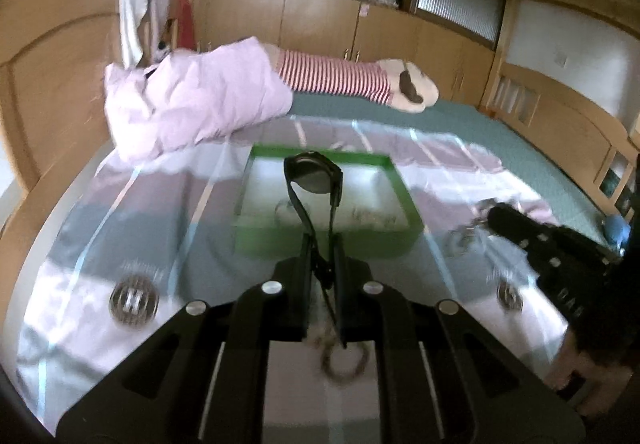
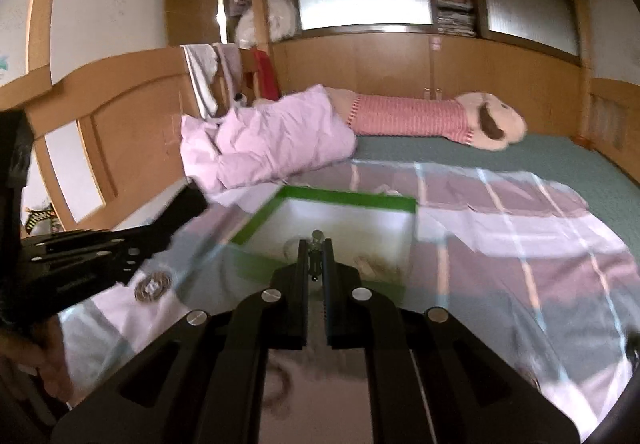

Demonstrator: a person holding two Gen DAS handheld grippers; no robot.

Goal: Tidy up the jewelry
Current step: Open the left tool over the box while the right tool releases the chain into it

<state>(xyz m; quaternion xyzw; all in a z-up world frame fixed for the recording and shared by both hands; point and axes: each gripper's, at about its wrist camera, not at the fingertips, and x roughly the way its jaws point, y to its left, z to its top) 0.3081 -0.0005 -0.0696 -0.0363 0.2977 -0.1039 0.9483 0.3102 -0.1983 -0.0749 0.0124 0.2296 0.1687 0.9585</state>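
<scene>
- Left gripper [image 1: 323,244]: clenched on a black wristwatch [image 1: 314,173], pinching the strap; the watch face stands up past the fingertips, over the near half of the green tray [image 1: 404,183].
- Right gripper [image 2: 315,256]: fingers nearly together, clamped on a small metallic trinket [image 2: 317,240], too blurred to identify, held over the tray's near edge.
- Green tray sits on a pink-and-grey plaid cloth [image 1: 140,211] spread on the bed, centre of both views. Inside: a ring-like item near left [image 1: 285,208] and a tangle of chain near right [image 1: 370,217].
- Loose on the cloth: round slatted brooch [image 1: 134,300] near left, another round piece [image 1: 510,296] near right, a blurred hoop [image 1: 344,360] under the left gripper's fingers.
- In the left view the right gripper comes in from the right side; more jewelry [image 1: 466,234] lies just beside its tip.
- Far side: crumpled pink pillow [image 2: 272,139] far left, striped plush toy [image 2: 440,119] lying along the wooden wardrobe wall [image 2: 380,59].
</scene>
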